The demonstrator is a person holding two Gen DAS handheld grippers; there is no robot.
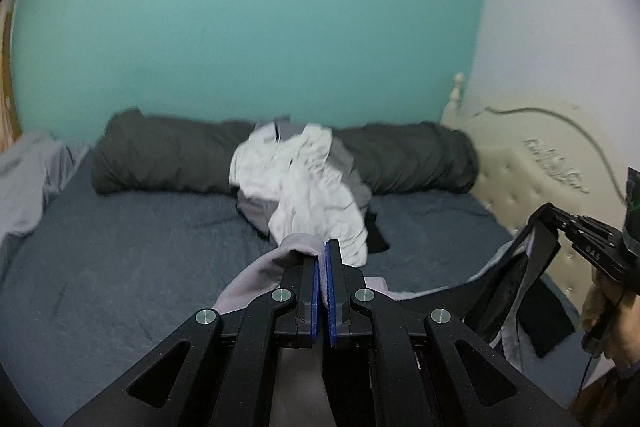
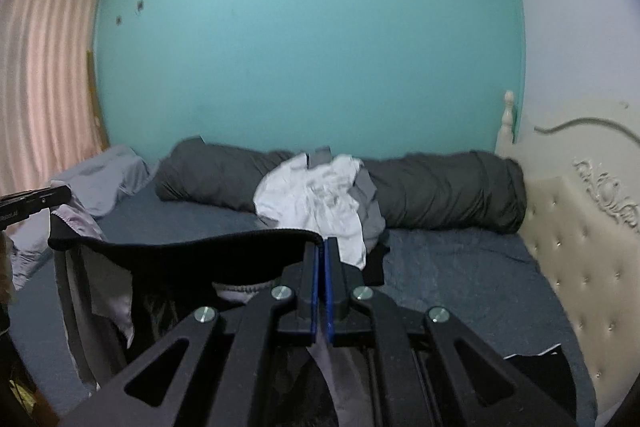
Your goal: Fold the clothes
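A garment with a black waistband and pale lilac-grey lining (image 2: pixel 192 247) hangs stretched between my two grippers above the bed. My left gripper (image 1: pixel 323 247) is shut on its lilac edge (image 1: pixel 256 275). My right gripper (image 2: pixel 323 245) is shut on the black waistband. From the left wrist view the right gripper (image 1: pixel 550 213) shows at the right with black cloth (image 1: pixel 516 287) hanging from it. The left gripper's tip (image 2: pixel 60 193) shows at the left edge of the right wrist view. A pile of white and grey clothes (image 1: pixel 304 183) lies further back on the bed.
The bed has a blue-grey sheet (image 1: pixel 120 259) and a rolled dark grey duvet (image 1: pixel 168 159) against the teal wall. A cream tufted headboard (image 2: pixel 580 247) stands on the right. A lilac cloth (image 2: pixel 104 183) lies at the far left, beside a pink curtain (image 2: pixel 52 67). A hand (image 1: pixel 616 323) holds the right gripper.
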